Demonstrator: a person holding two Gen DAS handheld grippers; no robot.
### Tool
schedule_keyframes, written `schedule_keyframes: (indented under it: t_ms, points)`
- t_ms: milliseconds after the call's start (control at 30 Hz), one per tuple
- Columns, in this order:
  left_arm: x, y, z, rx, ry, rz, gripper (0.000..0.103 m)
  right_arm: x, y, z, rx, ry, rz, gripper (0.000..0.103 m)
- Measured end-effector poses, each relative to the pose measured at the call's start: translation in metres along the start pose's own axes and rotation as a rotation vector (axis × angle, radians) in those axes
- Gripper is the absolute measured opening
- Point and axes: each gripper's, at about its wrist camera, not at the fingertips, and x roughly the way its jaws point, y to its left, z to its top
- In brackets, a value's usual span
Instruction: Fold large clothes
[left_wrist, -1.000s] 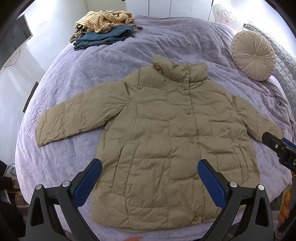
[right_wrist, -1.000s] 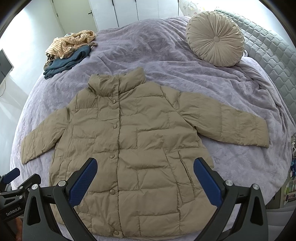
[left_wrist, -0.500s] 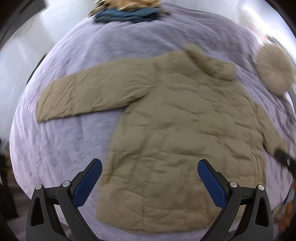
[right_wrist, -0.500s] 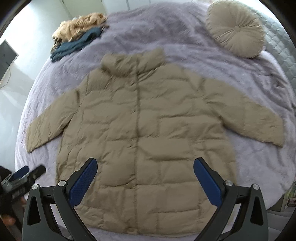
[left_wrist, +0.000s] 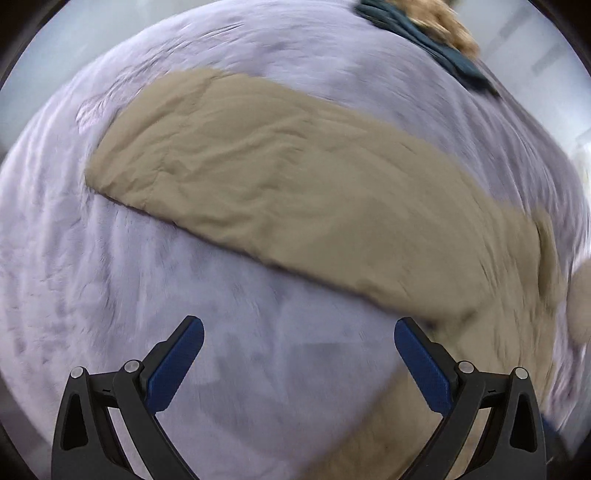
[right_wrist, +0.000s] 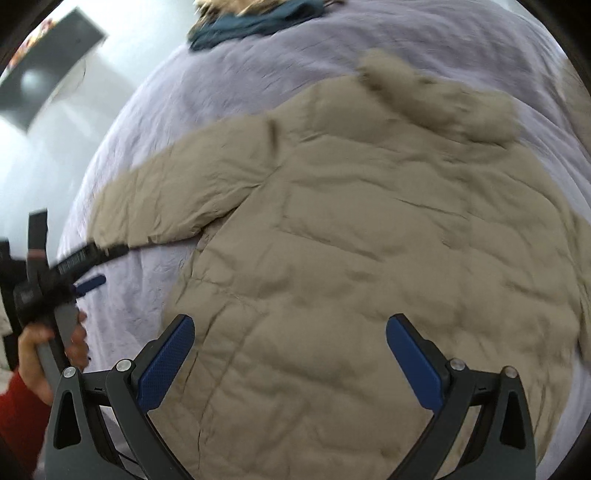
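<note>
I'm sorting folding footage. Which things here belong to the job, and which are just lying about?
Job:
- tan puffer jacket, spread flat
- left tool, open, near the sleeve
- right tool, open, over the jacket body

Lying about:
- pile of clothes
- lilac bedspread

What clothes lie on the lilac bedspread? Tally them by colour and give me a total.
Beige: 1, the beige quilted puffer jacket
Teal: 1, the crumpled teal fabric garment
Yellowish: 1, the blurred yellowish crumpled garment beside the teal one
Total: 3
</note>
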Motion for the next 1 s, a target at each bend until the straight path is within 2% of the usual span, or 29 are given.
schedule_keyframes:
  t_ms: [100, 200, 233, 267, 300, 333, 367, 433, 500, 567, 600, 633, 667, 733, 800, 900, 1000]
  points:
    - [0.020, 0.024, 0.025, -0.121, -0.019, -0.046, 0.103, 0.032, 0.016, 0.028, -0.005, -0.008, 0.029, 0.103]
    - [0.034, 0.041, 0.044, -0.196, -0.055, -0.098, 0.103, 0.046, 0.029, 0.047, 0.021, -0.032, 0.077, 0.101]
    - [0.038, 0.043, 0.050, -0.204, -0.069, -0.111, 0.103, 0.052, 0.035, 0.054, 0.027, -0.050, 0.089, 0.093]
    - [0.044, 0.046, 0.057, -0.208, -0.083, -0.119, 0.103, 0.060, 0.039, 0.064, 0.037, -0.070, 0.103, 0.069]
    - [0.045, 0.045, 0.056, -0.210, -0.095, -0.115, 0.103, 0.066, 0.044, 0.069, 0.042, -0.076, 0.113, 0.050]
    - [0.049, 0.046, 0.060, -0.216, -0.110, -0.116, 0.103, 0.075, 0.047, 0.077, 0.057, -0.072, 0.135, 0.021]
    - [0.051, 0.046, 0.061, -0.223, -0.125, -0.114, 0.103, 0.086, 0.048, 0.084, 0.079, -0.068, 0.167, 0.016]
    - [0.051, 0.039, 0.060, -0.228, -0.149, -0.106, 0.103, 0.097, 0.053, 0.090, 0.118, -0.076, 0.238, 0.014]
    - [0.050, 0.039, 0.061, -0.210, -0.177, -0.110, 0.101, 0.109, 0.060, 0.097, 0.112, -0.094, 0.244, 0.013]
    - [0.048, 0.031, 0.066, -0.173, -0.196, -0.119, 0.058, 0.124, 0.068, 0.098, 0.109, -0.085, 0.237, 0.013]
    - [0.048, 0.028, 0.071, -0.146, -0.189, -0.119, 0.049, 0.131, 0.069, 0.097, 0.115, -0.076, 0.230, 0.012]
    - [0.046, 0.025, 0.074, -0.136, -0.187, -0.138, 0.021, 0.131, 0.068, 0.094, 0.118, -0.072, 0.230, 0.012]
    - [0.044, 0.026, 0.078, -0.133, -0.174, -0.189, 0.012, 0.138, 0.067, 0.094, 0.118, -0.065, 0.225, 0.012]
    - [0.032, 0.025, 0.080, -0.133, -0.191, -0.202, 0.012, 0.143, 0.066, 0.092, 0.111, -0.059, 0.222, 0.012]
    - [0.010, 0.012, 0.079, -0.068, -0.248, -0.202, 0.012, 0.146, 0.066, 0.092, 0.109, -0.057, 0.227, 0.012]
    - [-0.030, -0.026, 0.071, 0.084, -0.332, -0.249, 0.011, 0.145, 0.062, 0.091, 0.107, -0.056, 0.243, 0.012]
    - [-0.063, -0.081, 0.061, 0.256, -0.377, -0.347, 0.011, 0.145, 0.056, 0.088, 0.129, -0.057, 0.282, 0.012]
